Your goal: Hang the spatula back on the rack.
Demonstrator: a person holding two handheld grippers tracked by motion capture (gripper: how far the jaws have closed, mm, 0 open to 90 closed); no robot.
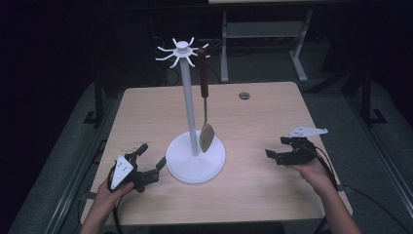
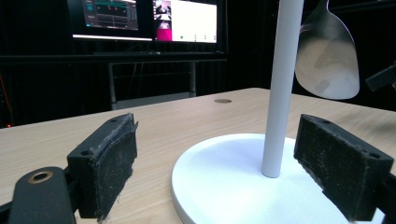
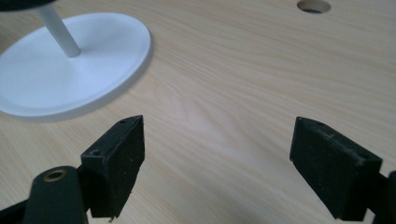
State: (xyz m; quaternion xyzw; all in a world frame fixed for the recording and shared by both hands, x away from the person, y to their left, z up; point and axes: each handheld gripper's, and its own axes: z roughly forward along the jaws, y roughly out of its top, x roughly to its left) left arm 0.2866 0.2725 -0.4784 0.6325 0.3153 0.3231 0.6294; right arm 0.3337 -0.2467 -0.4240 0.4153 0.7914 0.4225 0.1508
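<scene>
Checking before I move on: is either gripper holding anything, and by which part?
Nothing is held: left gripper and right gripper are open and empty; the spatula hangs on the stand.

Light wood tabletop [image 1: 272, 105] had a round cable hole [image 1: 244, 96] near its far edge. Dark grey floor [image 1: 341, 97] lay around it. A grey metal desk frame [image 1: 263, 34] stood beyond the tabletop, its feet on the floor. In the left gripper view, two lit monitors [image 2: 144, 18] sat in the dark background, one with graphs, one mostly white with a pink patch; a metal frame [image 2: 154, 79] stood below them. Black cables [image 1: 168, 73] lay on the floor behind.
</scene>
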